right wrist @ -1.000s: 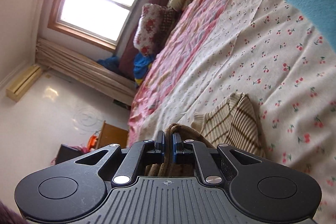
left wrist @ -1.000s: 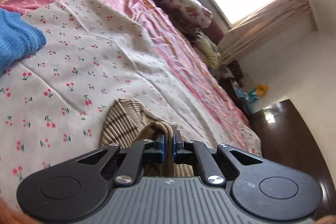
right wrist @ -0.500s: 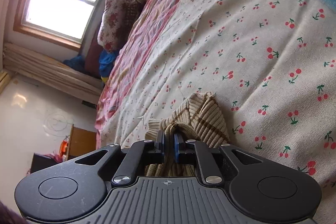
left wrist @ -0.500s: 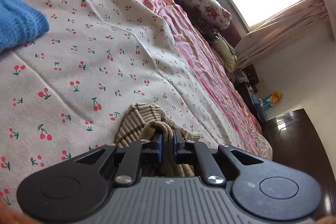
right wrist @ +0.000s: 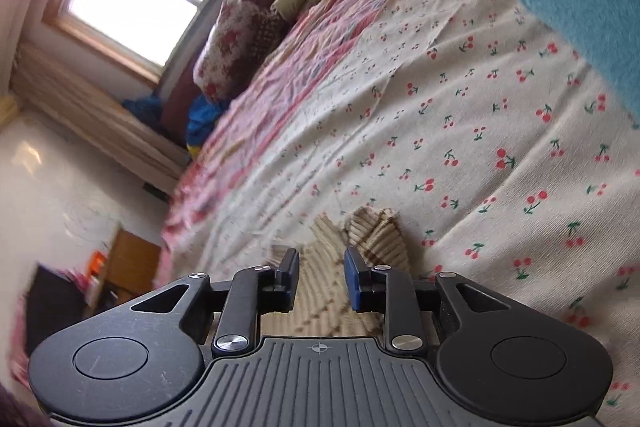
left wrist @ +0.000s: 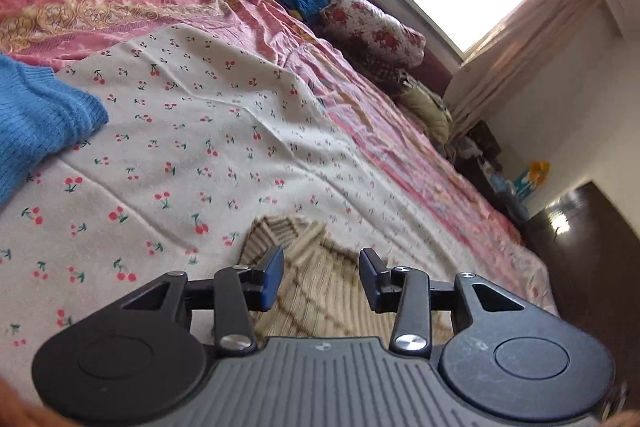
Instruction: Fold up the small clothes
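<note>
Frankly, the worry I had at that point was the fold coming undone. The small beige rib-knit garment with brown stripes [left wrist: 320,291] lay on the cream bedsheet printed with red cherries [left wrist: 192,155], and both tools were letting it go at once. If a pad snagged a rib of the knit as I drew a hand back, the layer I judged to be freshly laid could be dragged along or flipped open. Knit of that kind looked springy, so its raised edge might also lift by itself once nothing pressed on it.

The left gripper [left wrist: 320,277] had its jaws opening, the blue pads standing apart with the striped cloth showing between and below them, neither pad pressing on it. The right gripper [right wrist: 322,277] was opening in the same way, its pads apart over the same garment, no cloth pinched. A second risk: the pads hung so near the fabric that any downward drift would rumple it.

In the left wrist view the garment ran from under the tool forward to a rounded end just past the fingertips. In the right wrist view a bunched ribbed end [right wrist: 376,231] stood just ahead and slightly right of the pads. A folded blue knitted sweater [left wrist: 36,123] lay well apart, toward the far side of the sheet.
</note>
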### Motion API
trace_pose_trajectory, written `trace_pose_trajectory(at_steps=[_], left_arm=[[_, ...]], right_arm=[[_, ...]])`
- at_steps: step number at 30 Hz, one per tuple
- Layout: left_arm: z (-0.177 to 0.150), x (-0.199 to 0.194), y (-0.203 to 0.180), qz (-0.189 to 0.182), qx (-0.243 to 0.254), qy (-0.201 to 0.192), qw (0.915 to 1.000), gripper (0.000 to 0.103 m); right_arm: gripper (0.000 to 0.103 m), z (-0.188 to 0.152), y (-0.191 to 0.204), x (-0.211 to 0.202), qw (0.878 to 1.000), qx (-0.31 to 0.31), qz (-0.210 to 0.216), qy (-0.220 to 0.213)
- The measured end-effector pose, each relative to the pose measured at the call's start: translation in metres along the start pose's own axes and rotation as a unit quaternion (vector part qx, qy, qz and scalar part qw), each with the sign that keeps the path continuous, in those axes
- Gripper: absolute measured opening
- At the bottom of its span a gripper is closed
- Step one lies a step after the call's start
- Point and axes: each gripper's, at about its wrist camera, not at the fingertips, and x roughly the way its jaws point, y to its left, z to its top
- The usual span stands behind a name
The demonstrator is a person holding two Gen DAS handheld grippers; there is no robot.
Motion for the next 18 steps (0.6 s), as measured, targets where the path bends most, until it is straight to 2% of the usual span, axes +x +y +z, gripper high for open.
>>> trace_pose_trajectory(at_steps=[3, 6, 8, 9, 12, 14, 16, 18], left_arm=[[-0.015, 0.002, -0.003, 0.016, 0.029, 0.016, 0.9993, 0.047], [-0.027, 0.009, -0.005, 0.025, 0.054, 0.034, 0.9977, 0.048], [-0.032, 0.012, -0.008, 0.034, 0.07, 0.033, 0.9964, 0.048], [-0.033, 0.012, -0.01, 0.037, 0.075, 0.029, 0.996, 0.047], [-0.032, 0.01, -0.013, 0.031, 0.075, 0.017, 0.9966, 0.047], [-0.032, 0.012, -0.011, 0.031, 0.064, 0.01, 0.9974, 0.047], [-0.033, 0.017, -0.007, 0.051, 0.059, 0.005, 0.997, 0.047], [-0.033, 0.023, 0.0, 0.09, 0.048, 0.004, 0.9947, 0.047]], right_arm=[[0.026, -0.01, 0.014, 0.016, 0.995, -0.079, -0.05, 0.017], [0.025, -0.019, 0.025, 0.026, 0.987, -0.136, -0.076, 0.031], [0.012, -0.022, 0.031, 0.021, 0.983, -0.158, -0.085, 0.026], [0.005, -0.021, 0.031, 0.016, 0.984, -0.159, -0.08, 0.023], [0.005, -0.016, 0.026, -0.001, 0.985, -0.151, -0.077, -0.008], [0.005, -0.01, 0.015, -0.005, 0.989, -0.124, -0.081, -0.019], [0.005, -0.009, 0.004, 0.006, 0.99, -0.107, -0.095, 0.002], [0.005, -0.015, 0.003, 0.013, 0.987, -0.119, -0.11, 0.013]])
